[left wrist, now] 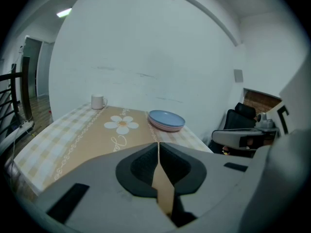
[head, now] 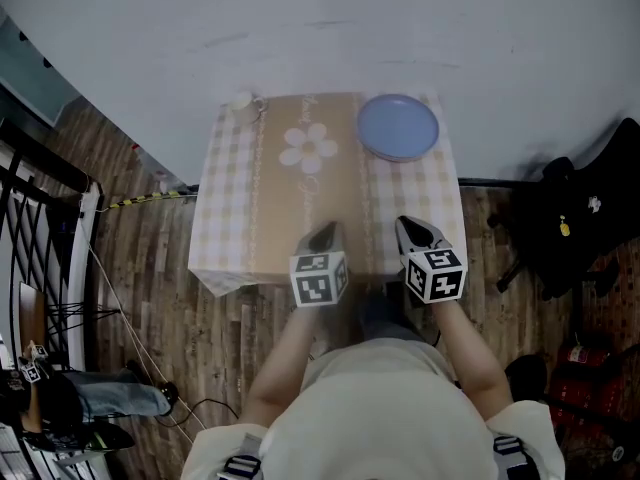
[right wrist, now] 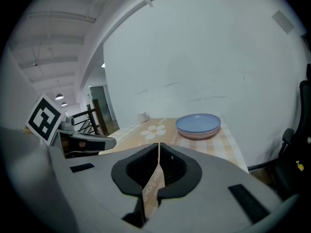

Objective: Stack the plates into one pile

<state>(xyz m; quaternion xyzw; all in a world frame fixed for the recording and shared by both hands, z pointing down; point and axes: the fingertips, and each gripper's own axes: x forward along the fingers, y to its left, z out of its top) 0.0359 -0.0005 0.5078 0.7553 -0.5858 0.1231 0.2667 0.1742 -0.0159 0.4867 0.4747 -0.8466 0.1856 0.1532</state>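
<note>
The plates (head: pixel 398 127) stand in one pile at the table's far right corner, a blue plate on top with a pink one beneath it (left wrist: pixel 166 121) (right wrist: pixel 198 125). My left gripper (head: pixel 322 236) hovers over the table's near edge, jaws shut with nothing between them (left wrist: pixel 158 144). My right gripper (head: pixel 418 232) is beside it to the right, also shut and empty (right wrist: pixel 159 145). Both point toward the pile from well short of it.
The table (head: pixel 225 208) wears a checked cloth with a tan runner and a daisy print (head: pixel 308 147). A white mug (head: pixel 241 100) stands at the far left corner. A black chair (head: pixel 580 218) is at the right, a railing (head: pixel 40 228) at the left.
</note>
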